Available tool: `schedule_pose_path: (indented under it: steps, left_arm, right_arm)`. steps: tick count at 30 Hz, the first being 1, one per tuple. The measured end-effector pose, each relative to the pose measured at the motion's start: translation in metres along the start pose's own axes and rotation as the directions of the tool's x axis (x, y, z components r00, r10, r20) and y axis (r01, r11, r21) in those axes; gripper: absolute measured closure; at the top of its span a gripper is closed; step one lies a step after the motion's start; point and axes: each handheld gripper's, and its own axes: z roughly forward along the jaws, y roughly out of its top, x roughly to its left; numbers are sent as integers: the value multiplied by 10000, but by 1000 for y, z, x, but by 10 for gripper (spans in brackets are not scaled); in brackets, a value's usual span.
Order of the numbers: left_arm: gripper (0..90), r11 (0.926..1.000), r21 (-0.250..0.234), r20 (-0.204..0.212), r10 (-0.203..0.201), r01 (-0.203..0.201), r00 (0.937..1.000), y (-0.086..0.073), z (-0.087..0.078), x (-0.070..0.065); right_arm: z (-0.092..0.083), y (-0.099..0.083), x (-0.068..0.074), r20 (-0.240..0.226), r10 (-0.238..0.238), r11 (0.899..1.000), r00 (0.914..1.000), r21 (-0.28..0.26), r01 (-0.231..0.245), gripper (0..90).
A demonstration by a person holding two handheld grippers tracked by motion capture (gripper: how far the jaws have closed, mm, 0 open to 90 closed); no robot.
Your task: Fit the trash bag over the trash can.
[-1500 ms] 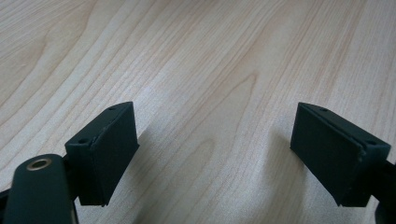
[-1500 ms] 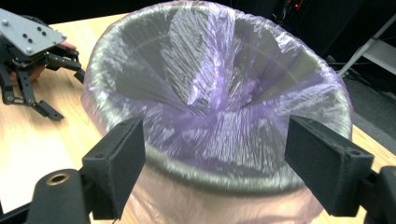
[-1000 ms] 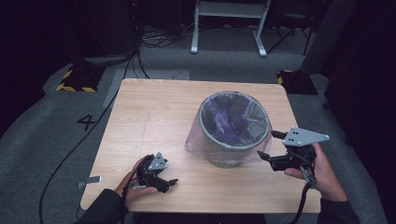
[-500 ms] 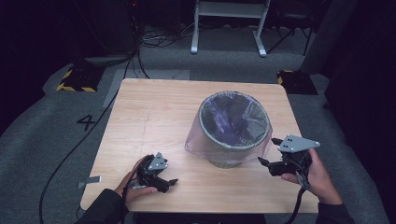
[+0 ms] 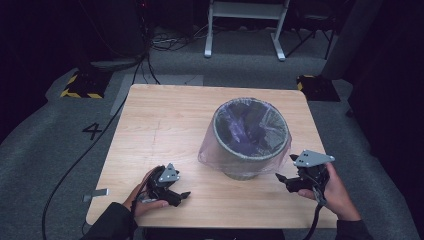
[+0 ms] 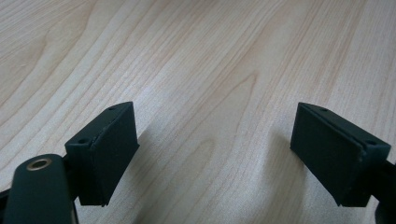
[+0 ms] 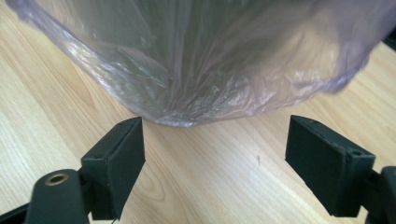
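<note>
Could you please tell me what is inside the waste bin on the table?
The waste bin is lined with a thin purplish plastic bag folded over its rim and hanging down outside. Inside, the crumpled liner shows; whether anything lies beneath its folds cannot be seen.

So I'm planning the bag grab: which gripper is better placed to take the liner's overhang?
Probably the right gripper: open jaws face the bag's hanging edge. The left gripper faces bare table.

Dark sleeves; each black tool (image 5: 283,180) carries a grey three-cornered plate and trailing cable.
</note>
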Motion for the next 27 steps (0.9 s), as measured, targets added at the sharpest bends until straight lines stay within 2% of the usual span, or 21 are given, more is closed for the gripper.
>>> schedule_pose_path:
  steps: [6,17,27]
  left_arm:
    - [145,10000,0,-1,0,0,10000,0,0,0]
    - [145,10000,-8,0,-13,13,10000,0,0,0]
    - [144,10000,0,0,-3,3,10000,0,0,0]
  right_arm:
    - [8,-13,-3,55,223,9994,9997,245,-225,199]
    - [23,-43,-9,236,911,9940,9956,579,-923,195]
    - [30,-70,-12,186,1457,9877,9892,539,-1465,192]
